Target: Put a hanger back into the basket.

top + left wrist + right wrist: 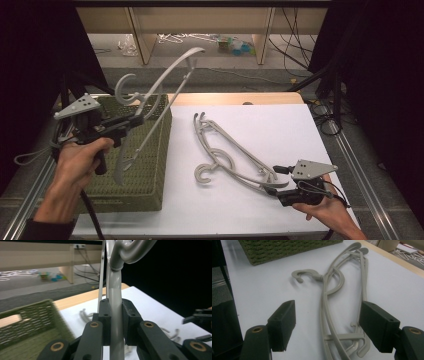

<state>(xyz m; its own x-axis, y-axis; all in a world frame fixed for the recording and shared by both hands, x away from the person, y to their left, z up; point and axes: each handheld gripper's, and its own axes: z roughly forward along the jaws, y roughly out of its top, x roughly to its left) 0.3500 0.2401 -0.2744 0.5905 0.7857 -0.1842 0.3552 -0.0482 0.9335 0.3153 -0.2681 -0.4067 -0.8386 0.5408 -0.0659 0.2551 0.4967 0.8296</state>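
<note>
Black fingers (101, 315) of the left gripper (134, 121) are clamped tight on a pale grey plastic hanger (165, 85), pinching one arm of it w/ the hook just above the pinch; the hanger hangs in the air over the olive-green woven basket (155, 185) at the left of the worktop. Grip sits well off the hanger's middle, so it could swivel in the pinch or slip out, and the low end looks likely to catch the basket weave or rim on the way down.

Right gripper (280, 180) has its fingers (282, 322) spread wide, straddling the near end of the stacked grey plastic hangers (227, 152) lying flat on the white worktop (290, 130). Risk here: they lie nested, approx. two or three together, so closing may grab more than one, or drag the tangled neighbour along. Flat on the sheet, the thin arms could also skid out from between the fingers as they shut.
</note>
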